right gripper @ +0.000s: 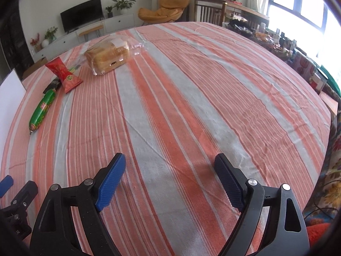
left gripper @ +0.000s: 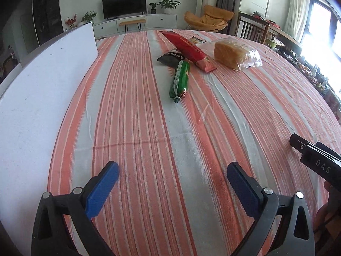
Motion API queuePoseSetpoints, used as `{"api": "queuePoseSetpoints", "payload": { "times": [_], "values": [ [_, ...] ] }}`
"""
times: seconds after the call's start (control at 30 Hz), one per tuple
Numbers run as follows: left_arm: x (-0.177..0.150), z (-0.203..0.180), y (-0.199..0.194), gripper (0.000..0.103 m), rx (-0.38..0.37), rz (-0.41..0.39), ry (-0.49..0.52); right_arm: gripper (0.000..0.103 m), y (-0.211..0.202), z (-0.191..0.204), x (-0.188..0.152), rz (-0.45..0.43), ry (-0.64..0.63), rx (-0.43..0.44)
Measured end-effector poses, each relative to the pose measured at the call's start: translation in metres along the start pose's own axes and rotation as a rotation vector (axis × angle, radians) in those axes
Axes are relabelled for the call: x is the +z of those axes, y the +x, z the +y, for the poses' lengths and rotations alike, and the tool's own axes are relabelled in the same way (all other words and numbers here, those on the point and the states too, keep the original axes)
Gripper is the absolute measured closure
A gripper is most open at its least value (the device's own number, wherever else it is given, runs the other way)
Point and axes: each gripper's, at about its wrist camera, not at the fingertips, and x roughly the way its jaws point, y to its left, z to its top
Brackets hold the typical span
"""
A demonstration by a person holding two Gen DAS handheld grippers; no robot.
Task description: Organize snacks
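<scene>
The left tool (left gripper: 172, 175) is spread wide and holds nothing. The right tool (right gripper: 170, 166) is spread wide too, with nothing in it. Both hang low over the striped table (left gripper: 132, 128). In the left view, the snacks lie far off at 12 o'clock: a green sausage (left gripper: 180, 79), a red bag (left gripper: 189, 50) resting on a black packet (left gripper: 170, 58), and bagged bread (left gripper: 234, 54) at 1 o'clock. A white board (left gripper: 42, 81) stands at 10 o'clock.
</scene>
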Motion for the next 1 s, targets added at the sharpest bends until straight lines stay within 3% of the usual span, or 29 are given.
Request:
{"api": "queuePoseSetpoints", "payload": {
  "times": [0.1,1.0],
  "values": [
    [0.0001,-0.0066,0.0026,0.0,0.031,0.013,0.028,0.013,0.0002,0.0001,-0.0002,-0.002,0.0,-0.001],
    [0.0004,-0.0076,0.0035,0.0,0.029,0.011,0.029,0.012,0.0002,0.0002,-0.0003,-0.002,0.0,0.0]
  ]
}}
